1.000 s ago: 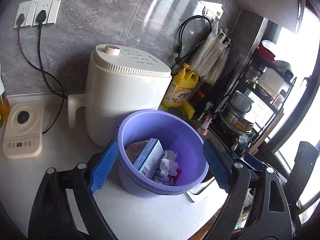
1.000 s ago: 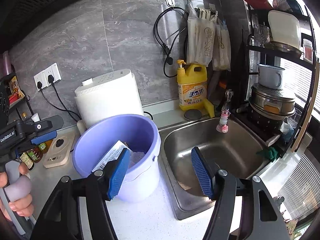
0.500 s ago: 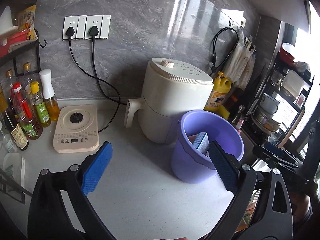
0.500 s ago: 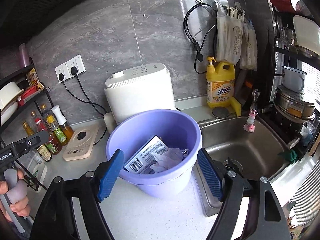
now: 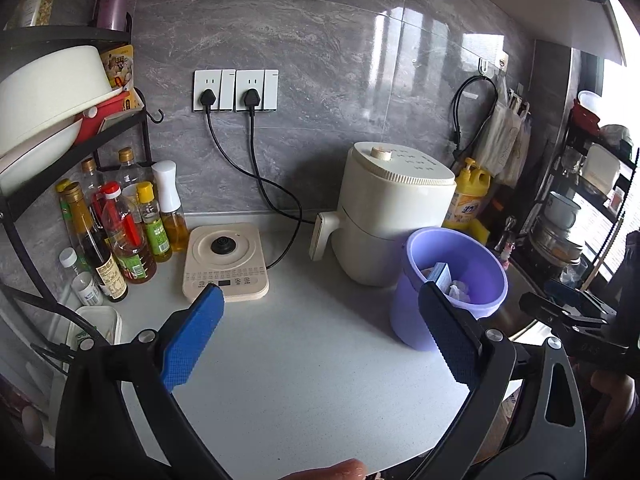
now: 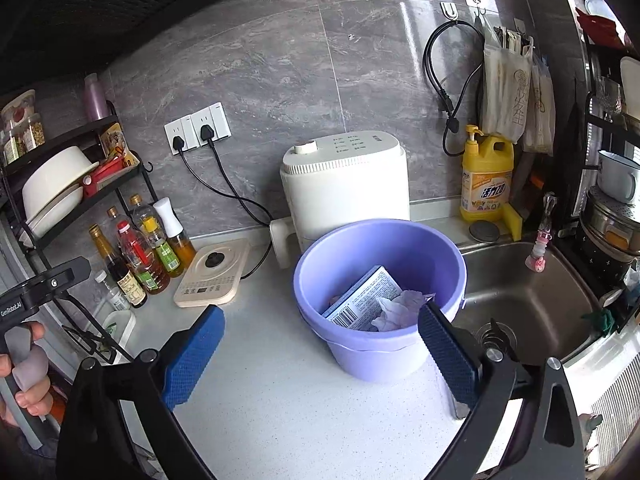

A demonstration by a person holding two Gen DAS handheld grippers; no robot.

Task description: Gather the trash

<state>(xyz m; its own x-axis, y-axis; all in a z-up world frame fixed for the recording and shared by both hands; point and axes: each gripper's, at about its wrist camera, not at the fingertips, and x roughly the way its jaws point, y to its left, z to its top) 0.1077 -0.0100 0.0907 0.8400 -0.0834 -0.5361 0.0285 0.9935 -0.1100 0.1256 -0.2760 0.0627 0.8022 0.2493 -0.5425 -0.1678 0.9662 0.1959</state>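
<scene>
A lilac plastic bucket (image 6: 372, 356) stands on the white counter beside the sink. Inside it lie a blue-and-white carton (image 6: 360, 300) and crumpled white tissue (image 6: 400, 308). My right gripper (image 6: 320, 316) hovers in front of the bucket; its jaws are opening, with nothing between the blue pads. My left gripper (image 5: 318, 300) is open and empty over bare counter. In the left wrist view the bucket (image 5: 404, 320) stands off to the right, behind the right finger, with the carton (image 5: 440, 274) showing inside.
A white air fryer (image 6: 344, 188) stands behind the bucket and a cream kettle base (image 5: 224, 264) to its left. Several oil bottles (image 5: 120, 232) crowd the left corner under a dish rack. The steel sink (image 6: 520, 300) and a yellow detergent bottle (image 6: 486, 176) lie right.
Both grippers have drawn back from the bucket. The left one swung leftward, so the bucket shifted to its right. The right gripper's jaws have spread wider.
</scene>
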